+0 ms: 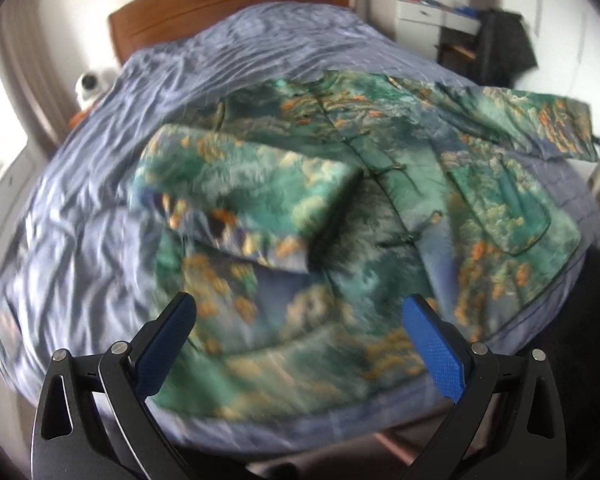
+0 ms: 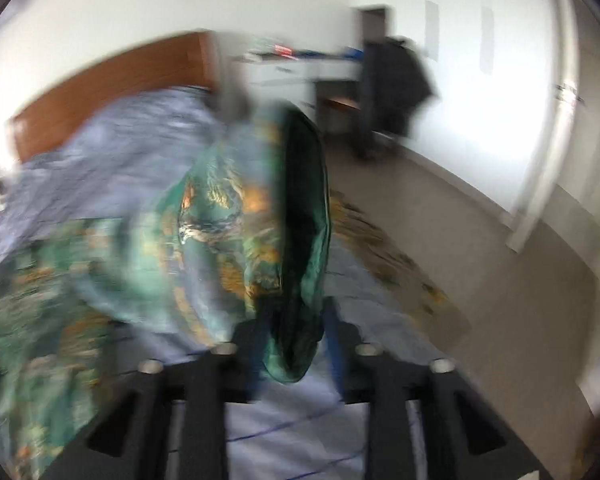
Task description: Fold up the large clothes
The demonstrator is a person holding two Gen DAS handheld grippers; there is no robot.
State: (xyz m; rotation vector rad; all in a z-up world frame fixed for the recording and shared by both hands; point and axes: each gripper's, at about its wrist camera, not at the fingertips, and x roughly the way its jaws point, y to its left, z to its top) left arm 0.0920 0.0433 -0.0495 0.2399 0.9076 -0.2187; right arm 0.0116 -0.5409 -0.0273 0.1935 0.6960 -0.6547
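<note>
A green patterned jacket with orange and blue print lies front up on the blue bedspread. Its left sleeve is folded across the body. Its other sleeve stretches out to the right edge of the bed. My left gripper is open and empty, above the jacket's hem. In the blurred right wrist view, my right gripper is shut on the sleeve end, which it holds lifted above the bed.
A wooden headboard stands at the far end. A white desk and a dark chair stand at the back right. A white object sits left of the bed. Grey floor lies right of the bed.
</note>
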